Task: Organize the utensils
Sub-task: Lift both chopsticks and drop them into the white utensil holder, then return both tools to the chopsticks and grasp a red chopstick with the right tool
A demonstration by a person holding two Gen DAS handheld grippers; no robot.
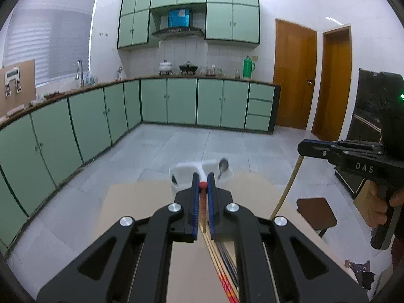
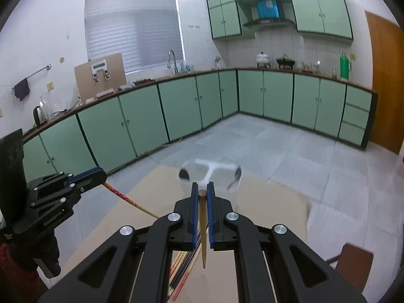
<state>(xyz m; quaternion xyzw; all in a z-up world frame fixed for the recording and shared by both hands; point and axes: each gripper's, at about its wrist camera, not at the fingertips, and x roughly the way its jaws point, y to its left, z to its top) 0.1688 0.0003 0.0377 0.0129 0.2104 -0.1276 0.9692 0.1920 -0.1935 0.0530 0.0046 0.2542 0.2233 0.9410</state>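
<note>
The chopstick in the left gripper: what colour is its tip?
Red, clearest in the left wrist view.

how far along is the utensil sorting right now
Done: a spoon already stands in the white holder. In hand: the left gripper clamps a red-tipped chopstick, the right gripper a plain wooden chopstick. Left: several loose chopsticks on the table.

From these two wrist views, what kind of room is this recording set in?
A home kitchen, most likely: green base cabinets under a long counter, a sink faucet by the window, and a range hood between wall cabinets.
</note>
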